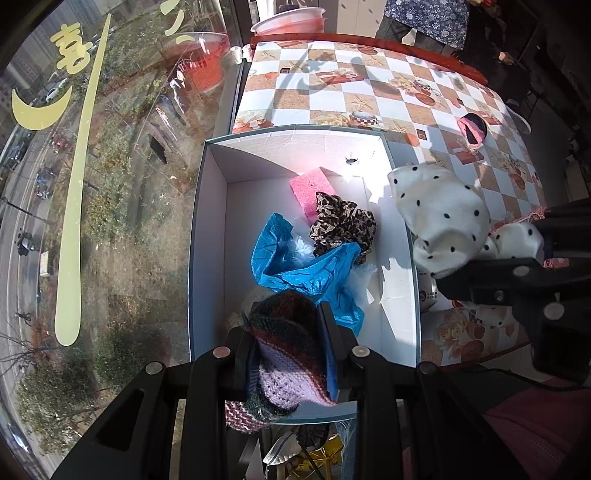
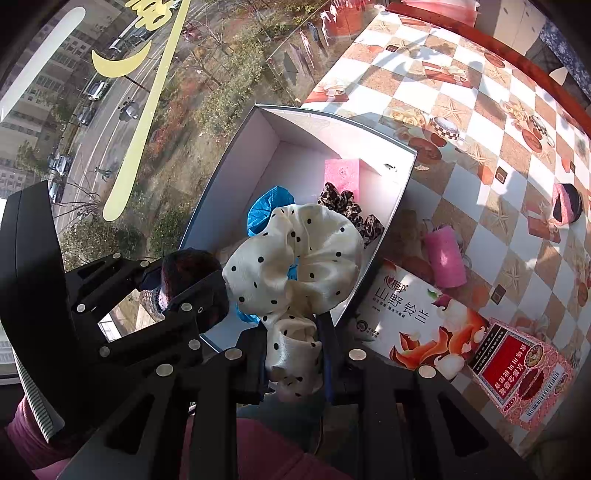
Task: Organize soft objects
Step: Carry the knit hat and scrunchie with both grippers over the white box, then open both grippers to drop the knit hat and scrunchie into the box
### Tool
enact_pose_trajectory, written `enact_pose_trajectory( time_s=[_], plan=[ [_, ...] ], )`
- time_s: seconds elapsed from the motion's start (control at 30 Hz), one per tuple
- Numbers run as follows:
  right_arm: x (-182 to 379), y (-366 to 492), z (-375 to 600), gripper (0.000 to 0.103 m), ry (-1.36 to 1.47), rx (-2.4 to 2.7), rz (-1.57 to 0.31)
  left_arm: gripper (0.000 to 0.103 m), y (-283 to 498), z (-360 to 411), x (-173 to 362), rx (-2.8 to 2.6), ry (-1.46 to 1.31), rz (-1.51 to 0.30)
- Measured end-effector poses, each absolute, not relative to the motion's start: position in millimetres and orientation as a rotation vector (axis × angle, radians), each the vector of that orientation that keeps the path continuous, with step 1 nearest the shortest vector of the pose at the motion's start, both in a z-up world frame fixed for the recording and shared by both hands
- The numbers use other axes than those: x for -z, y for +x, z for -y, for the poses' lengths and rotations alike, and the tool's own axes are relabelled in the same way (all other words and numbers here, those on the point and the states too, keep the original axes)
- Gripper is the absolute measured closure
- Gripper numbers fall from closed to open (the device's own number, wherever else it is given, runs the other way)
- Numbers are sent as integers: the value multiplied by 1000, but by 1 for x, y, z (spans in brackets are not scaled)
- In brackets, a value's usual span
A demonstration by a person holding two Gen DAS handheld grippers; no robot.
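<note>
My left gripper (image 1: 288, 332) is shut on a striped knitted piece (image 1: 291, 354) in dark red, green and lilac, held over the near end of the white box (image 1: 210, 240). My right gripper (image 2: 293, 343) is shut on a white scrunchie with black dots (image 2: 295, 254), held above the box's right wall (image 2: 384, 236); it also shows in the left wrist view (image 1: 439, 218). Inside the box lie a pink sponge (image 1: 314, 188), a leopard-print scrunchie (image 1: 343, 225) and blue crumpled material (image 1: 310, 269).
The box stands on a checkered tablecloth (image 1: 369, 96) beside a window (image 1: 92, 184). On the table are a pink roll (image 2: 445, 256), a pink-and-black item (image 2: 567, 203), a printed white carton (image 2: 421, 325) and a red-pink packet (image 2: 517, 373). Pink basins (image 1: 291, 20) stand at the far end.
</note>
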State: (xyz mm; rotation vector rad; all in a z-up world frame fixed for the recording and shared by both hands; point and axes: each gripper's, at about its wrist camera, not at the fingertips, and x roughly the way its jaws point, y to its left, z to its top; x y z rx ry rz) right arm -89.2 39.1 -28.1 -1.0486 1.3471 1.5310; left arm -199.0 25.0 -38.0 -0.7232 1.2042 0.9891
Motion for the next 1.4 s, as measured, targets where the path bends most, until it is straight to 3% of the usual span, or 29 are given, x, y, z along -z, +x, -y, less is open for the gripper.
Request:
enact_pose_trajectory(
  time_s=[0.97, 1.07, 1.1, 1.13, 1.2, 1.23, 1.27, 1.33, 1.37, 1.4],
  plan=[
    [30, -87, -51, 82, -1060, -1523, -1349, 72, -204, -34, 43, -1002, -780, -1210],
    [26, -88, -64, 82, -1050, -1528, -1331, 63, -208, -40, 42, -1017, -799, -1193],
    [25, -90, -70, 82, -1046, -1534, -1330, 52, -209, -42, 41, -1025, -805, -1190],
    [24, -92, -74, 79, -1044, -1542, -1333, 37, -210, -44, 40, -1034, -808, -1186],
    [21, -95, -81, 56, -1047, -1556, -1325, 23, -212, -46, 37, -1047, -812, -1167],
    [19, -95, -84, 31, -1037, -1567, -1318, 20, -214, -47, 33, -1051, -822, -1127],
    [16, -95, -87, 18, -1035, -1564, -1304, 18, -216, -48, 31, -1050, -838, -1100],
    [14, -90, -91, 9, -1024, -1561, -1317, 0, -220, -50, 28, -1049, -872, -1060],
    [13, -86, -92, 0, -1014, -1547, -1329, 0, -221, -53, 28, -1051, -894, -1043],
    [13, -80, -93, 0, -1004, -1532, -1342, 0, -222, -55, 28, -1042, -917, -1031]
  ],
)
